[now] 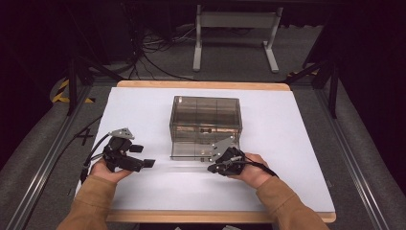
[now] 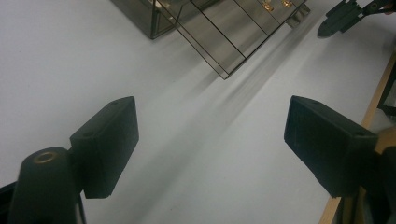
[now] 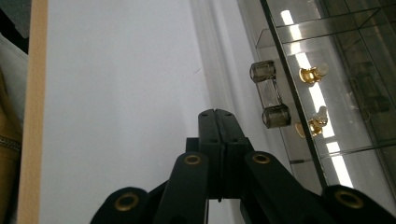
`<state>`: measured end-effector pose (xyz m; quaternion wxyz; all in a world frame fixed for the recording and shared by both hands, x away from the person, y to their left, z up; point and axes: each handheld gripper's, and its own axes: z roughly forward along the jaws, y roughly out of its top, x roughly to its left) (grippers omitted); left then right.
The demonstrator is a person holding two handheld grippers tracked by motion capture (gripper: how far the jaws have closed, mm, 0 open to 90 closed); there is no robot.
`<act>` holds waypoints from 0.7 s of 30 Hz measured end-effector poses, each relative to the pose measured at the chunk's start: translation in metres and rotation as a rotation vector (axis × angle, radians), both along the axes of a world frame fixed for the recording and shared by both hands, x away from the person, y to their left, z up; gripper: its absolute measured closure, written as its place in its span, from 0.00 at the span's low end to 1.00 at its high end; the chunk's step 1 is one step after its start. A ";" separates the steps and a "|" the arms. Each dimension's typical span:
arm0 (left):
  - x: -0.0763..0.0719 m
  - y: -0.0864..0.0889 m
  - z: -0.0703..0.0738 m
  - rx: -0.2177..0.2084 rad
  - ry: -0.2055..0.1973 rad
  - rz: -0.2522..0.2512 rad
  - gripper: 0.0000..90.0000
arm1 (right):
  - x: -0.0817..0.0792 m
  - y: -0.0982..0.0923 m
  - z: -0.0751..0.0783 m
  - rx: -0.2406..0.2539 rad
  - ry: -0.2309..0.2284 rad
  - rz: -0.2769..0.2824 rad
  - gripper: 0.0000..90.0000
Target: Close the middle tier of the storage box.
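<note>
A smoky see-through box [image 1: 206,112] stands mid-table on the white sheet [image 1: 297,143]. Its front panel [image 1: 191,151] appears swung down toward me and carries a small clear bar handle [image 3: 270,93] fixed with brass screws. My right gripper [image 1: 214,168] lies just in front of that panel, jaws pressed together with nothing between them. In the right gripper view its tip [image 3: 217,114] sits right beside the handle, apart from it. My left gripper [image 1: 143,156] rests to the left of the box, jaws wide open [image 2: 210,140] over bare sheet.
The sheet covers a wooden table whose edge [image 1: 201,216] runs along the front. Metal rails [image 1: 43,158] flank both sides. A grey stand [image 1: 234,38] and loose cables [image 1: 153,52] lie on the floor beyond the far edge.
</note>
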<state>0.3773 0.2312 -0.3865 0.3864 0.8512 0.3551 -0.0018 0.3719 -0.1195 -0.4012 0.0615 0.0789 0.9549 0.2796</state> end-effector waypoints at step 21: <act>-0.001 0.002 0.000 -0.001 0.000 0.006 0.20 | 0.010 0.002 -0.007 -0.023 -0.066 -0.002 1.00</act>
